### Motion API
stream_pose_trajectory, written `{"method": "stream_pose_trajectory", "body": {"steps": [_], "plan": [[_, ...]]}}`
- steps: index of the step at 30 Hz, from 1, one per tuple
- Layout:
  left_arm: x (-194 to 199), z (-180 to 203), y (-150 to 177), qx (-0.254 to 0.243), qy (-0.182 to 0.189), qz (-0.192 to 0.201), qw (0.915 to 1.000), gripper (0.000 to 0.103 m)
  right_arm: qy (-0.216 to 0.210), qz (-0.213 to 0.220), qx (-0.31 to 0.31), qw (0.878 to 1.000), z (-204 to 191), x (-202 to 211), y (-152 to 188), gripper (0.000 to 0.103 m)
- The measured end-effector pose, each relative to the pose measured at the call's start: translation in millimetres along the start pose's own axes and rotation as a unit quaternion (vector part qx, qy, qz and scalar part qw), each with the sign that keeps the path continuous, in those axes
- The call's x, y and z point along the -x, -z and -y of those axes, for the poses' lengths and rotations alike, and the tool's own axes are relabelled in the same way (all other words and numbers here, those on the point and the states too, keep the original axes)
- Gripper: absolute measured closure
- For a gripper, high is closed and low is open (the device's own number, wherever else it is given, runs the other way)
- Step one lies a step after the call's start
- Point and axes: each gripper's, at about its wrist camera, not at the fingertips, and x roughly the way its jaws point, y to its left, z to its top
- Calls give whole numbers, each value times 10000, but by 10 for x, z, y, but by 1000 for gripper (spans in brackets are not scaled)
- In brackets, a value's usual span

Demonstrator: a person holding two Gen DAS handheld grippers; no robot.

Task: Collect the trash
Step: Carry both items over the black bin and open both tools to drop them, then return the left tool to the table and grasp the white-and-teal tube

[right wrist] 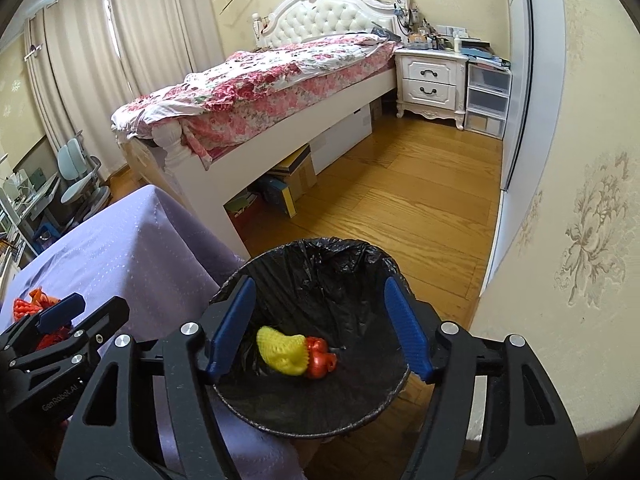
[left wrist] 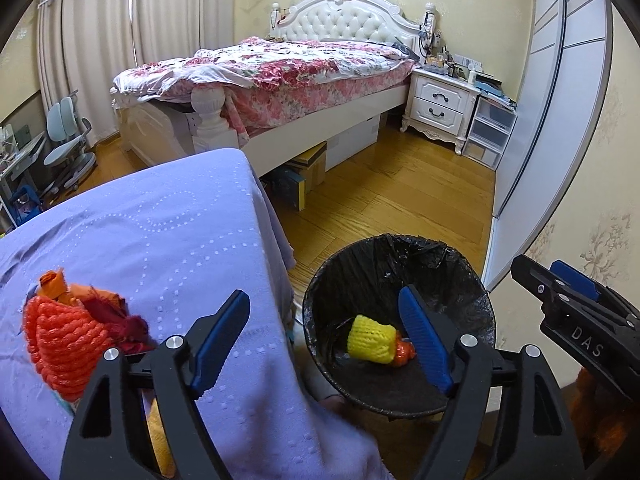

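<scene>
Right wrist, open gripper (right wrist: 316, 330), bin (right wrist: 320, 256)

Left gripper (left wrist: 324, 344) & right gripper (right wrist: 316, 330): black frames w/ triangular cut-outs, silver round screws, ribbed blue pads (right wrist: 408, 336). White lettering "DAS" on one body, "GenRobot.AI" on the other.

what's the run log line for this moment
left gripper: open, empty | right gripper: open, above bin | yellow foam net: in bin | orange net: on table
</scene>
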Motion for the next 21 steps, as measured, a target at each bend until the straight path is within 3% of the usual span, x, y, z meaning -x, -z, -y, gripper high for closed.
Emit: {"method": "stream_pose_trajectory", "body": {"steps": [12,21], "plan": [[371,-301,207,174,-160,-12,9997,26,-234,-135,6,9996,-302,240,248,33],[668,-738,581,459,-458,-92,9979,26,-558,-339,189,9977,-679,375,520,33]]}}
